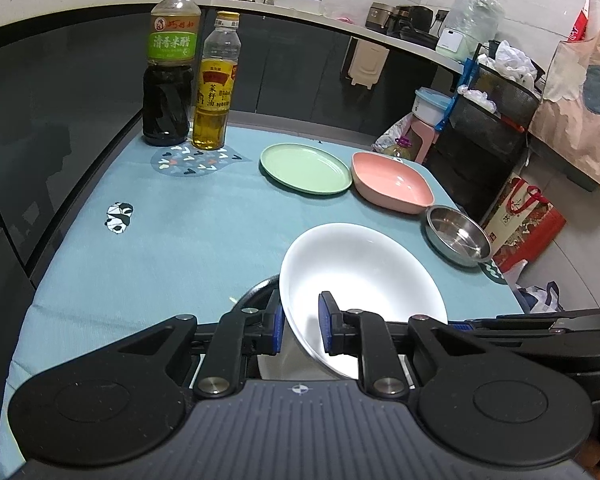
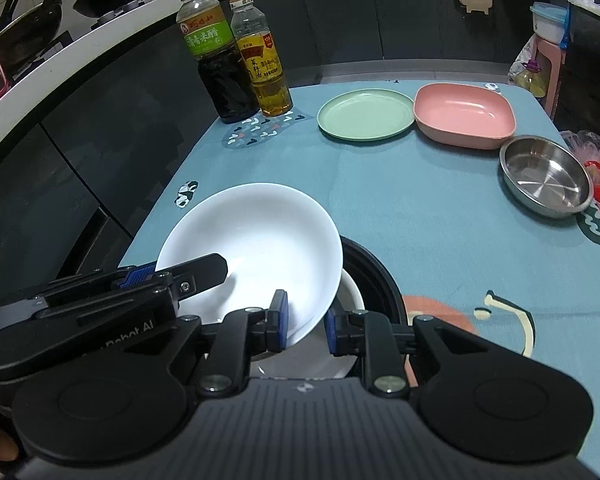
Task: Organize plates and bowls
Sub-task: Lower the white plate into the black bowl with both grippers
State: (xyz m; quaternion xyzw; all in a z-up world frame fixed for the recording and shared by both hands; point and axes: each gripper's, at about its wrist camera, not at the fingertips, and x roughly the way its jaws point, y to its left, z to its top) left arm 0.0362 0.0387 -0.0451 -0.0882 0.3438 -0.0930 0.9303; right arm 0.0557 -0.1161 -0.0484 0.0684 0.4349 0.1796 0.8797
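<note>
A white bowl (image 1: 360, 276) (image 2: 256, 252) is tilted and raised at the near edge of the table. My left gripper (image 1: 300, 326) straddles its near-left rim with a small gap between pads and rim. My right gripper (image 2: 306, 326) straddles its near-right rim the same way. Under it lie a smaller white dish (image 2: 350, 292) and a black dish (image 2: 374, 276). Farther off stand a green plate (image 1: 304, 168) (image 2: 366, 114), a pink square bowl (image 1: 392, 182) (image 2: 464, 114) and a steel bowl (image 1: 458, 236) (image 2: 546, 176).
A dark vinegar bottle (image 1: 168, 76) (image 2: 216, 56) and an oil bottle (image 1: 214, 84) (image 2: 262, 56) stand at the table's far left. The blue tablecloth (image 1: 188, 220) (image 2: 420, 216) covers the table. Dark cabinets run along the left; bags and a basket (image 1: 496, 108) crowd the right.
</note>
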